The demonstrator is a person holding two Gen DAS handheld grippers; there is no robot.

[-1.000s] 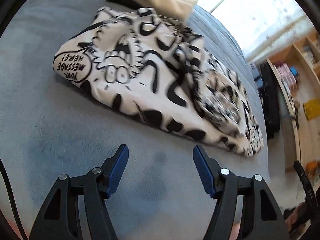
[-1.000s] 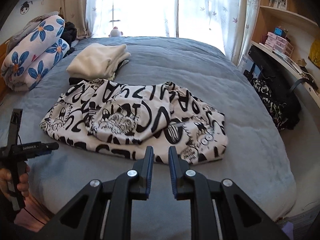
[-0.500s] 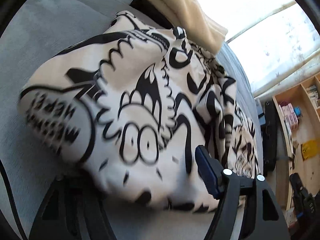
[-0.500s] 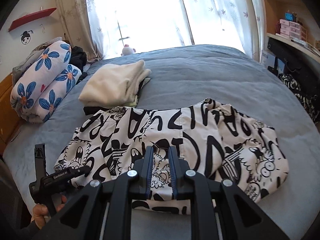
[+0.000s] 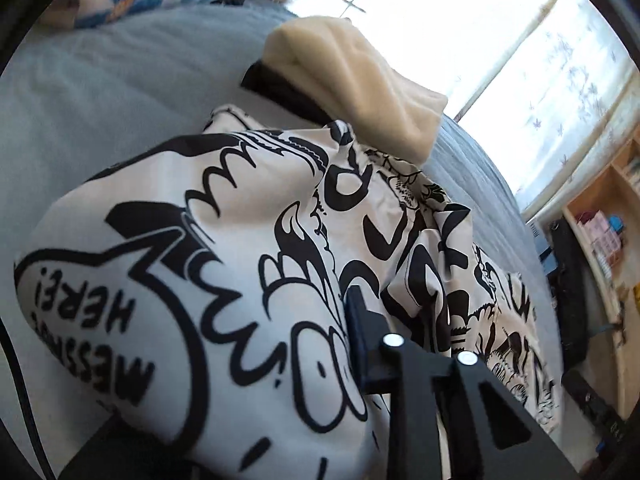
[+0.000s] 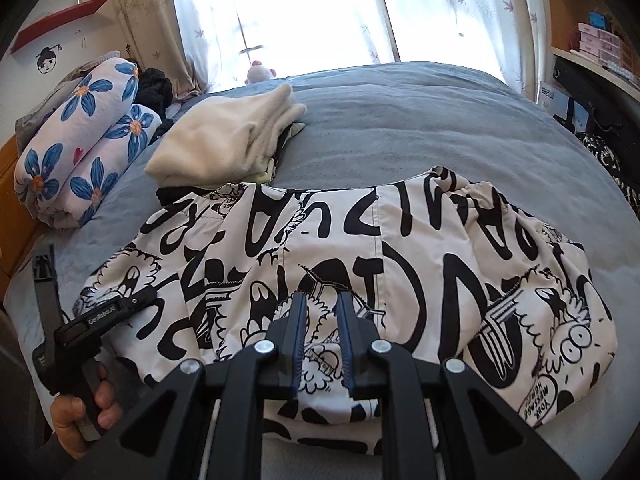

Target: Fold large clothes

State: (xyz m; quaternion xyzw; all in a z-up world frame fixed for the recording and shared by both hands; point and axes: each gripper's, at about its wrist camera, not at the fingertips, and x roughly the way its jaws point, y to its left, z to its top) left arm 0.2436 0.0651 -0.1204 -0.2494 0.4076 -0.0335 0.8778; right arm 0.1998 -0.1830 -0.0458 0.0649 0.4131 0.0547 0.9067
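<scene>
A white garment with black cartoon print (image 5: 240,280) lies crumpled on the grey bed (image 5: 80,100). My left gripper (image 5: 316,320) is at its near corner, its jaws closing with a bunch of the cloth between them. One blue-padded finger (image 5: 354,320) presses into the fabric; the other is hidden under it. In the right wrist view the garment (image 6: 400,248) spreads wide, and the left gripper (image 6: 148,298) bites its left edge, held by a person's hand (image 6: 80,412). My right gripper (image 6: 322,300) hovers over the garment's near middle, fingers almost together, nothing between them.
A folded cream stack (image 6: 228,140) sits on dark clothes just behind the garment. Rolled floral bedding (image 6: 80,140) lies at the bed's left edge. Bare grey bed (image 6: 420,120) stretches toward the bright window. Shelves (image 6: 600,40) and a black bag (image 5: 568,280) stand on the right.
My left gripper went from open in front of the garment to closing on its corner, and the cloth bunched up. My right gripper came closer and lower over the garment, still shut.
</scene>
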